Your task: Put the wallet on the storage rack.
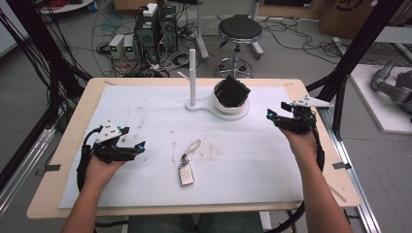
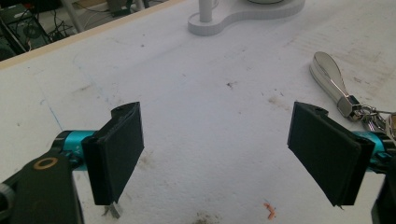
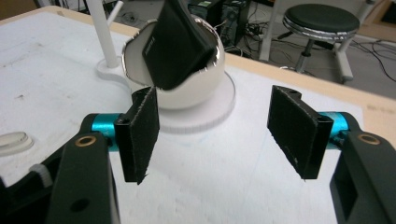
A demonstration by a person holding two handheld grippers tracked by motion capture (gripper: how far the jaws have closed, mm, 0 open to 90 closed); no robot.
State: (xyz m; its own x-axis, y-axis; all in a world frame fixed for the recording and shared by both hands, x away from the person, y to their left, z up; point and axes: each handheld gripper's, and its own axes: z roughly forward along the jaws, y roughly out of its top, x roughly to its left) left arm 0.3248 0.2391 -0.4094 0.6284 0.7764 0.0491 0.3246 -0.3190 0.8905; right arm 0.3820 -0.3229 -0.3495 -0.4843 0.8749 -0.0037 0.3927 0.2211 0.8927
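A silver key fob point(image 1: 185, 174) with a pale strap loop point(image 1: 194, 146) lies mid-table on the white mat point(image 1: 145, 104). Left of it, my left gripper point(image 1: 133, 138) is held open just above the mat. In the left gripper view its jaws stand wide apart point(image 2: 217, 154) over bare mat, with the strap loop point(image 2: 329, 74) to their right. A white stand point(image 1: 192, 77) with an upright post carries a white bowl point(image 1: 232, 108) holding a tilted black case point(image 1: 232, 91). My right gripper point(image 1: 276, 111) is open to the right of the bowl. In the right gripper view it point(image 3: 217, 135) faces the bowl point(image 3: 205, 88) and the case point(image 3: 175, 42).
The mat covers a wooden table point(image 1: 68, 141). Behind the far edge stand a black stool point(image 1: 239, 30), computer boxes point(image 1: 155, 26) and loose cables on the floor. Black frame posts point(image 1: 354, 48) rise at the right.
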